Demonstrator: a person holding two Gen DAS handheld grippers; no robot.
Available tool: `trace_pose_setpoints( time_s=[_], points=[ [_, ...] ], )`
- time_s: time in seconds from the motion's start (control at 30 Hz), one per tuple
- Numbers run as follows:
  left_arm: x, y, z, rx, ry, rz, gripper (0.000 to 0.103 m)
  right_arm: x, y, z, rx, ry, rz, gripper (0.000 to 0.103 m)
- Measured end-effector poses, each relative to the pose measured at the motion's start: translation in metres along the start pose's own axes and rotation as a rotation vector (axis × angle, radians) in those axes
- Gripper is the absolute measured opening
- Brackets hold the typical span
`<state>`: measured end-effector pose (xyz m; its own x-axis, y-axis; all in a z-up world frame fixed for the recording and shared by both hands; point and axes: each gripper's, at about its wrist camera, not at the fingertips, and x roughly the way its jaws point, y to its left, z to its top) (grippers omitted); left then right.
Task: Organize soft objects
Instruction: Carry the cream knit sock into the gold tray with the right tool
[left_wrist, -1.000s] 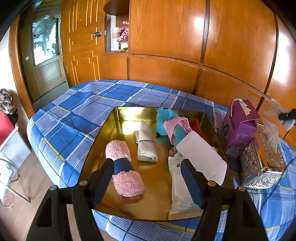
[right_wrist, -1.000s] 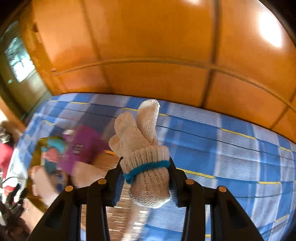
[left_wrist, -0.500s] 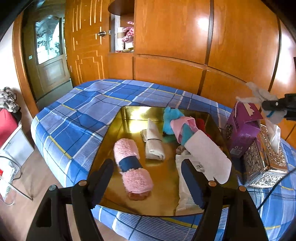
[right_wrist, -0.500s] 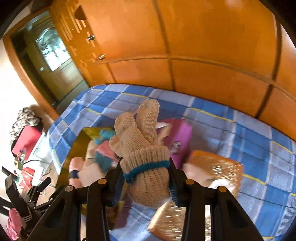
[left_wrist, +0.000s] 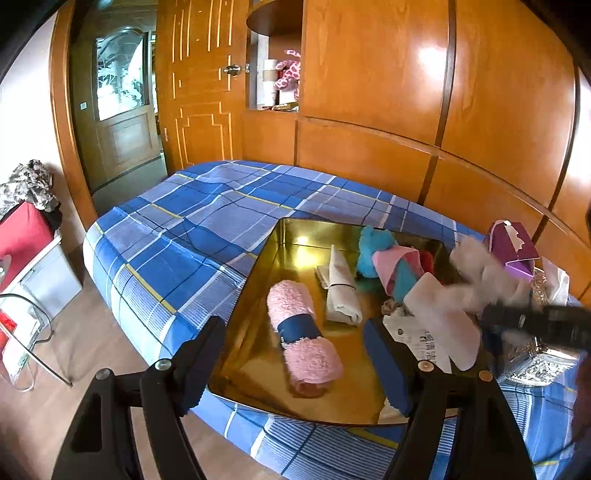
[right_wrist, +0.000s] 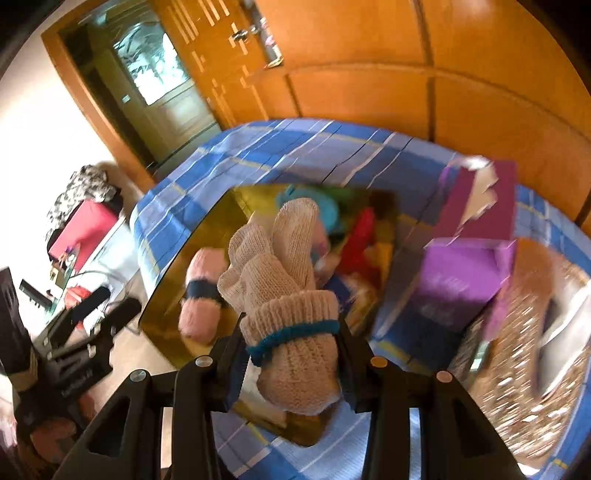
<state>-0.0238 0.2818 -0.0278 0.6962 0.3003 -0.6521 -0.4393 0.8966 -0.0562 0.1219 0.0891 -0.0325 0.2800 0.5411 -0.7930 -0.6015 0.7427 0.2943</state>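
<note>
Wood panelling runs behind a bed spread with a blue checked cover, and on that cover sits a shallow gold tray. Inside the tray lie a rolled pink towel with a dark blue band around its middle, a rolled cream cloth just beside it, a teal plush toy at the far side, a pink and teal bundle touching the toy, something red behind that (too blurred to name), and a flat white packet along the near right edge. Just right of the tray stand a purple carton with a torn top and an ornate silver tissue box.

The left gripper hovers at the tray's near edge, its jaws apart with nothing between them. The right gripper is clamped on a bundle of cream knitted gloves bound with a teal band, held in the air above the tray's right half.
</note>
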Motion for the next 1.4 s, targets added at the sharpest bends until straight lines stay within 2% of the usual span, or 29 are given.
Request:
trace_pose_setpoints(
  time_s=[0.17, 0.27, 0.37, 0.43, 0.6, 0.7, 0.83, 1.0, 1.4],
  points=[
    [0.0, 0.004, 0.0, -0.012, -0.002, 0.005, 0.077, 0.022, 0.027, -0.017, -0.098, 0.042, -0.011, 0.042],
    [0.001, 0.005, 0.0, -0.021, -0.005, 0.006, 0.077, 0.029, 0.041, -0.016, -0.142, 0.031, -0.023, 0.042],
    [0.001, 0.006, -0.001, -0.027, -0.005, 0.004, 0.077, 0.043, 0.052, -0.009, -0.189, 0.037, -0.094, 0.041],
    [0.001, 0.006, -0.001, -0.031, -0.002, 0.001, 0.077, 0.056, 0.053, -0.004, -0.195, 0.05, -0.141, 0.041],
    [0.002, 0.005, -0.003, -0.03, 0.005, -0.01, 0.078, 0.089, 0.046, 0.001, -0.165, 0.095, -0.169, 0.041],
    [0.005, 0.003, -0.004, -0.03, 0.011, -0.015, 0.079, 0.086, 0.044, -0.004, -0.145, 0.085, -0.111, 0.044],
    [0.009, 0.0, -0.007, -0.023, 0.024, -0.019, 0.079, 0.08, 0.043, -0.015, -0.146, 0.086, -0.092, 0.048],
    [0.008, -0.003, -0.007, -0.016, 0.024, -0.026, 0.079, 0.068, 0.041, -0.025, -0.138, 0.048, -0.116, 0.064],
    [0.002, -0.02, -0.012, 0.026, 0.024, -0.056, 0.08, 0.034, 0.03, -0.037, -0.118, -0.046, -0.207, 0.064]
  ],
)
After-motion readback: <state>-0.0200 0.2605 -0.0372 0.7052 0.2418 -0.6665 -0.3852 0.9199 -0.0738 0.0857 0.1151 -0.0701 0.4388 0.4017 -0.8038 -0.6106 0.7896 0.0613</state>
